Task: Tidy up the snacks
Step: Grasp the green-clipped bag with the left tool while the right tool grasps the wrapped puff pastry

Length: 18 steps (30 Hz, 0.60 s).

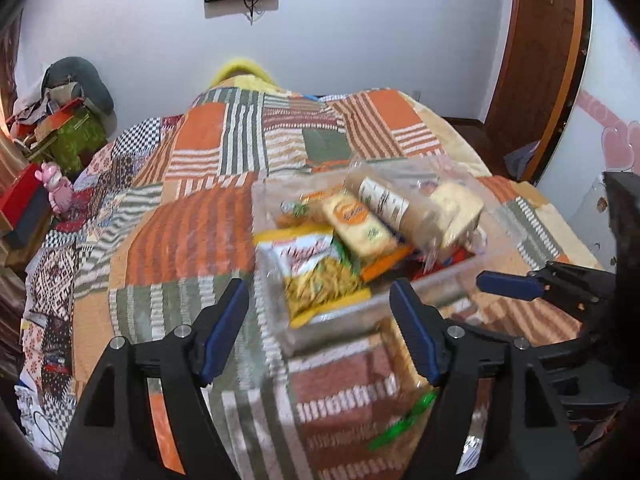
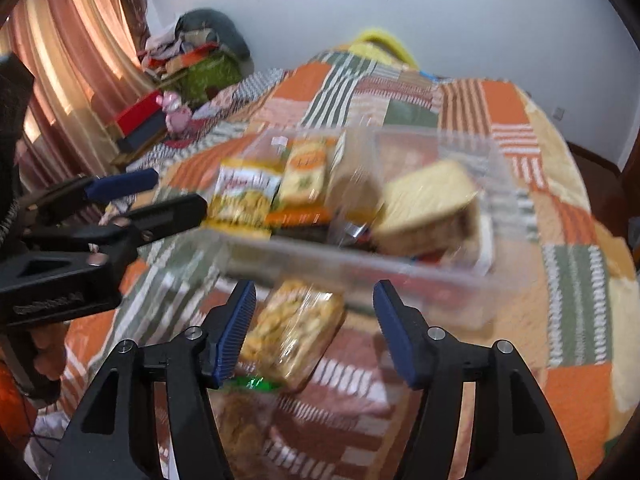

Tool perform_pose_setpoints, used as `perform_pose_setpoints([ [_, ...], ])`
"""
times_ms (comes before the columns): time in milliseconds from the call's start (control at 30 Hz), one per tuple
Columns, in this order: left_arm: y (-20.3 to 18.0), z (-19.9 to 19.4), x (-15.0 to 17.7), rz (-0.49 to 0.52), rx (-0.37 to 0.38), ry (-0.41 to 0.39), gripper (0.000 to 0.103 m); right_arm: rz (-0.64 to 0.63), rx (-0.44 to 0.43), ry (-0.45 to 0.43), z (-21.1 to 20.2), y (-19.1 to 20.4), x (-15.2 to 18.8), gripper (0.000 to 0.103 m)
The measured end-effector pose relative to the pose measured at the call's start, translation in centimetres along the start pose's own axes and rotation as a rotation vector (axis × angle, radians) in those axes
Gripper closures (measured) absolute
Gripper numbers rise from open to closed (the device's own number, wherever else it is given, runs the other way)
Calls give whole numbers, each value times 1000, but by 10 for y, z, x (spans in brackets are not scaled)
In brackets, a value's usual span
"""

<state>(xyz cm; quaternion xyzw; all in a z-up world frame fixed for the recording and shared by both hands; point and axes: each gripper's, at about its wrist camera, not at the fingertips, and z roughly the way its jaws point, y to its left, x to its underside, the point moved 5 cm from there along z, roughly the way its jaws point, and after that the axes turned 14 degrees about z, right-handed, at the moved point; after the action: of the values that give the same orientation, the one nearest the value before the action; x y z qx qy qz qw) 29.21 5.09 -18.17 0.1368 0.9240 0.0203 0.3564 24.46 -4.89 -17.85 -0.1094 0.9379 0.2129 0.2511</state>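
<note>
A clear plastic bin (image 1: 436, 292) (image 2: 360, 268) sits on the patchwork bedspread, holding several snack packets: a yellow noodle packet (image 1: 316, 268) (image 2: 244, 196), an orange-label cracker packet (image 1: 360, 224) (image 2: 304, 176) and a pale bread loaf (image 1: 456, 208) (image 2: 428, 204). My left gripper (image 1: 320, 324) is open and empty just in front of the bin. My right gripper (image 2: 316, 324) is open above a clear packet of yellow snacks (image 2: 292, 332) lying on the bed outside the bin. A green-wrapped item (image 2: 252, 382) (image 1: 400, 424) lies near it.
The bedspread (image 1: 192, 232) covers the whole bed. Piled boxes, clothes and a pink toy (image 1: 56, 184) stand at the left side. A wooden door (image 1: 536, 60) is at the right. The other gripper shows at each view's edge (image 1: 520, 284) (image 2: 120, 196).
</note>
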Motion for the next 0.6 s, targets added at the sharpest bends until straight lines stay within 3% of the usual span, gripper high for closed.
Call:
perform_pose_setpoints([
  [133, 7, 5, 20, -18, -1, 33, 29, -11, 10, 52, 21, 7, 5, 44],
  [267, 11, 9, 36, -23, -6, 66, 29, -31, 28, 68, 32, 13, 6, 36],
  [400, 11, 11, 51, -28, 0, 93, 29, -45, 68, 97, 43, 10, 11, 36],
  [467, 9, 10, 55, -33, 10, 101, 29, -28, 49, 118, 44, 5, 14, 36],
  [533, 5, 10, 58, -36, 23, 108, 29, -15, 33, 127, 41, 3, 15, 37],
  [600, -1, 9, 60, -34, 36, 117, 29, -13, 23, 128, 37, 1, 16, 48],
])
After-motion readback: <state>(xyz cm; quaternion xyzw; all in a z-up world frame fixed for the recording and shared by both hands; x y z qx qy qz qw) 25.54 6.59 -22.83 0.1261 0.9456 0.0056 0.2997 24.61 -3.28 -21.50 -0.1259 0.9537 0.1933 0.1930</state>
